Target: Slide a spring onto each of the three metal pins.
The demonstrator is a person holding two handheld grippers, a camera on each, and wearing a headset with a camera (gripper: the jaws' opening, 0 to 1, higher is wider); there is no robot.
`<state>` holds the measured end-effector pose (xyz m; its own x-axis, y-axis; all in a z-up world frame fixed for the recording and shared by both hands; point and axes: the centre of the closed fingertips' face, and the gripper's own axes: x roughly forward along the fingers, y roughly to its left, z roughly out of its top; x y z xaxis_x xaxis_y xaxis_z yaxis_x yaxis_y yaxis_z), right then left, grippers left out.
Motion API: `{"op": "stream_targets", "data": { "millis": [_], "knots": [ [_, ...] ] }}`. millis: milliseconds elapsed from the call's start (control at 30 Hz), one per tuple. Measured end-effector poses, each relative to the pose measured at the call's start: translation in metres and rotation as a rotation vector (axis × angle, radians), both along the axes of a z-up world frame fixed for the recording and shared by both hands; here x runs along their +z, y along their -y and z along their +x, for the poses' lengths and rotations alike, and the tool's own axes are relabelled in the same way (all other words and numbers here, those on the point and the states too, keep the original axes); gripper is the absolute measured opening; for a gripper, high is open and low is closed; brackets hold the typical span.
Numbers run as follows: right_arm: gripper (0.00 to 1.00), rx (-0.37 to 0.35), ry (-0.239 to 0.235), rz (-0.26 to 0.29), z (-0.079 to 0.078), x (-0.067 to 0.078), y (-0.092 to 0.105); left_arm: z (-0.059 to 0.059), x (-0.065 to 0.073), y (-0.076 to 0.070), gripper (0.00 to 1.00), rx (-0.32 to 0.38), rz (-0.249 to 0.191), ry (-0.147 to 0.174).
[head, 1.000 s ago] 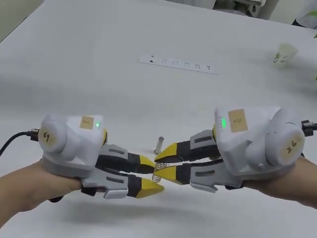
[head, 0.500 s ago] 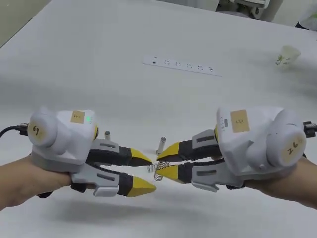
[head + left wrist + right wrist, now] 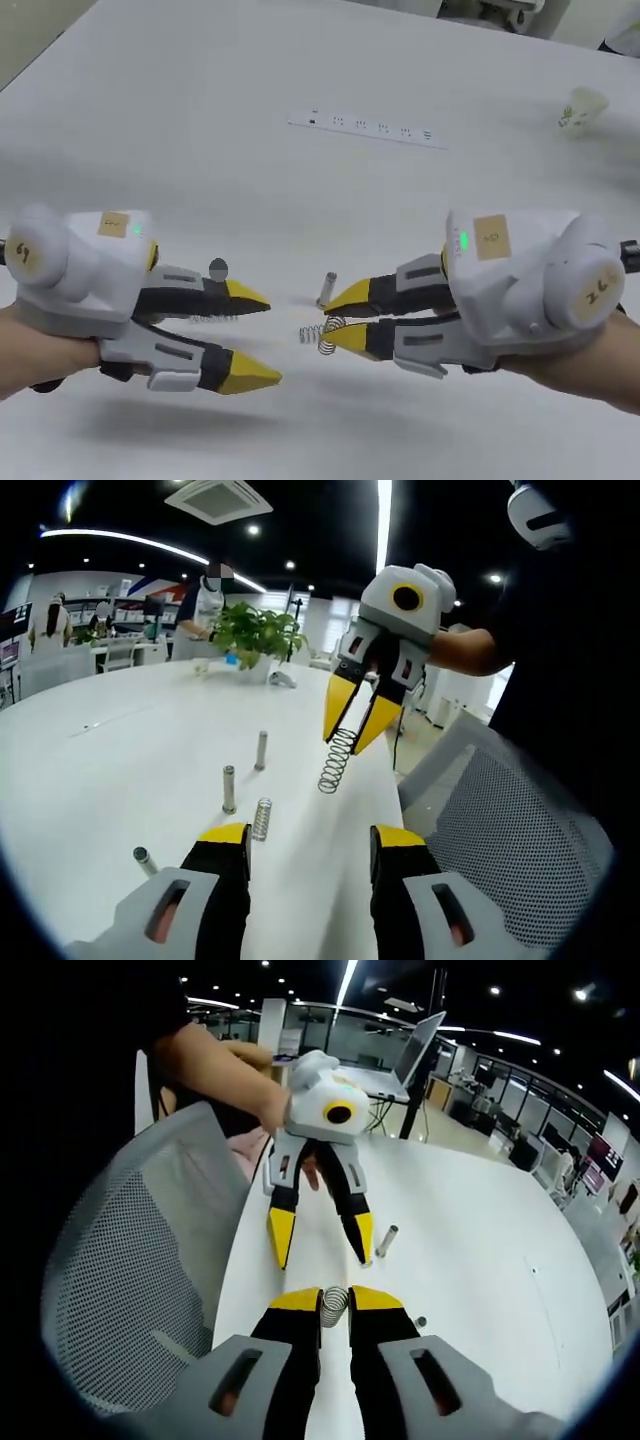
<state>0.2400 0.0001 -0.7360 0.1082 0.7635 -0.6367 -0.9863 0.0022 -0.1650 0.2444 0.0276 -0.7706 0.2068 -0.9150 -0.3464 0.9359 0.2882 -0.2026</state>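
Holding a spring (image 3: 311,333) tight in your right gripper (image 3: 325,325), you had your left gripper (image 3: 273,340) open and empty. Just past them a bare pin (image 3: 325,290) stood on the counter (image 3: 300,190). Next, I think, the spring needed lining up over it.

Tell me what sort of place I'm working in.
Probably an open-plan office: a long white table, a laptop, a mesh chair and a potted plant.

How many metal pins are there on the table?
3, all on the table: the far pin, the middle pin beside a loose spring, and the near pin by the left claw. None seems hidden.
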Motion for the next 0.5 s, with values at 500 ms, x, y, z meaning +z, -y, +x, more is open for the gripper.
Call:
{"op": "stream_targets", "data": {
  "millis": [500],
  "knots": [
    [0.07, -0.015, 0.013, -0.009, 0.004, -0.002, 0.005, 0.007, -0.005, -0.043, 0.57, 0.125, 0.002, -0.023]
  ]
}}
